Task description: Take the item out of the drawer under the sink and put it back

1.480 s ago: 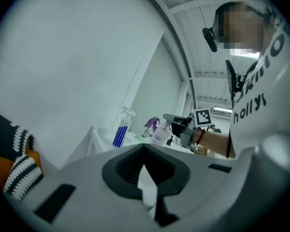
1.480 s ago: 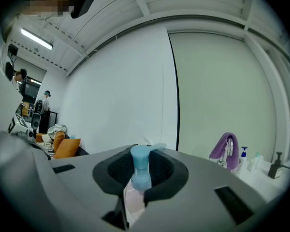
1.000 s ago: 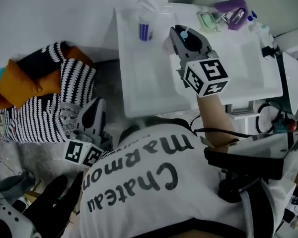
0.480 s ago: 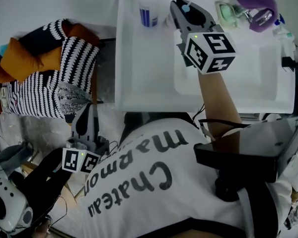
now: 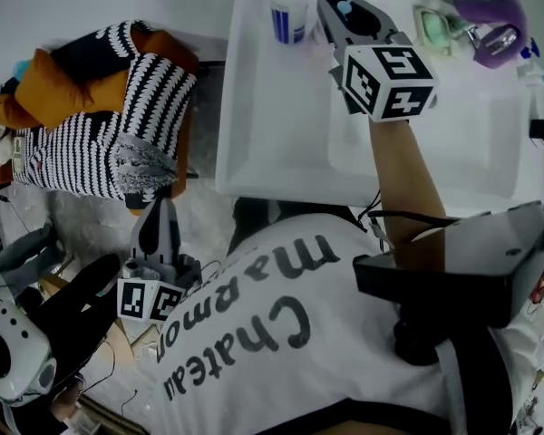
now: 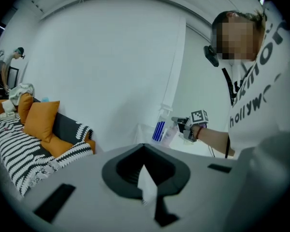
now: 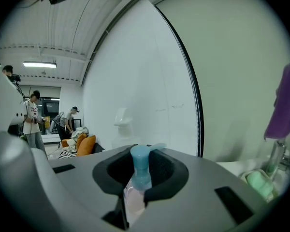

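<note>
My right gripper [image 5: 342, 9] reaches over the back of the white sink counter [image 5: 254, 143] and is shut on a small clear pump bottle [image 7: 135, 197] with a light blue pump head [image 7: 140, 166]. The bottle stands upright between the jaws, and its blue tip [image 5: 344, 9] shows in the head view. My left gripper [image 5: 156, 214] hangs low at the person's left side, off the counter, with its jaws together and nothing held [image 6: 146, 185]. No drawer is in view.
A spray bottle with blue stripes [image 5: 290, 18] stands on the counter just left of my right gripper. A green soap [image 5: 432, 27] and a purple cloth [image 5: 494, 16] lie by the basin [image 5: 435, 134]. A sofa with orange cushions and a striped blanket [image 5: 100, 125] is at the left.
My right gripper has carried the pump bottle toward the back of the counter, closer to the spray bottle. My left gripper has swung and sunk a little beside the person's body.
</note>
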`<state>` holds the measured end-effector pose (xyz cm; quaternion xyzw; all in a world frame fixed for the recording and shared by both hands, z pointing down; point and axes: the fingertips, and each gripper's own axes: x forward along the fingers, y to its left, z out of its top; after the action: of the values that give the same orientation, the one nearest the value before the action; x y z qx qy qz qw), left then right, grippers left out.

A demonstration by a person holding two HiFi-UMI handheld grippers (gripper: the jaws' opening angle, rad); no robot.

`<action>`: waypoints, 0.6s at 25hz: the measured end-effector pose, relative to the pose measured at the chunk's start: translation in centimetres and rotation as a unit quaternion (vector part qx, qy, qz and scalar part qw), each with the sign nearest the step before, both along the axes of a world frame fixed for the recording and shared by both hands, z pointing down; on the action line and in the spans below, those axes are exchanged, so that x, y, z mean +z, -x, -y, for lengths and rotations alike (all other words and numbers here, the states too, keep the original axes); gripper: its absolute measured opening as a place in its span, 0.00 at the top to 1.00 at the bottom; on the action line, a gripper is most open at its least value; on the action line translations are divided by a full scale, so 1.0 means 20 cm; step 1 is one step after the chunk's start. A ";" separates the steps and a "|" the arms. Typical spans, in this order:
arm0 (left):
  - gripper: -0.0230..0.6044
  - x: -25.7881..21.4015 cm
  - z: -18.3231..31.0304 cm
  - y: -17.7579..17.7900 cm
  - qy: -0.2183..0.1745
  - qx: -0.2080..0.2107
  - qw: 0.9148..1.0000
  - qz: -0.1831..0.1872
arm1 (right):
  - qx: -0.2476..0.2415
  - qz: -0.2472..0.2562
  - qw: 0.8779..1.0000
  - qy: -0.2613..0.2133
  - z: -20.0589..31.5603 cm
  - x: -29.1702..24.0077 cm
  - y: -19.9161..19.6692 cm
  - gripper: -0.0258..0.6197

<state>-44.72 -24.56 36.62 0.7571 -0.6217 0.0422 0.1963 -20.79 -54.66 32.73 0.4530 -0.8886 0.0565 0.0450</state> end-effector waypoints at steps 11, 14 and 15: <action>0.95 -0.03 0.03 -0.03 -0.010 0.011 1.000 0.009 | -0.023 -0.022 0.999 0.016 0.02 0.02 0.06 0.86; 0.95 -0.04 0.04 -0.04 -0.017 0.012 1.000 0.011 | -0.024 -0.026 0.999 0.014 0.02 0.02 0.07 0.86; 0.95 -0.03 0.04 -0.04 -0.018 0.013 1.000 0.011 | -0.023 -0.025 0.999 0.013 0.02 0.02 0.07 0.86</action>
<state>-44.01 -25.39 35.94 0.7677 -0.6148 0.0417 0.1757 -22.14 -55.10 33.21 0.4328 -0.8967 0.0556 0.0741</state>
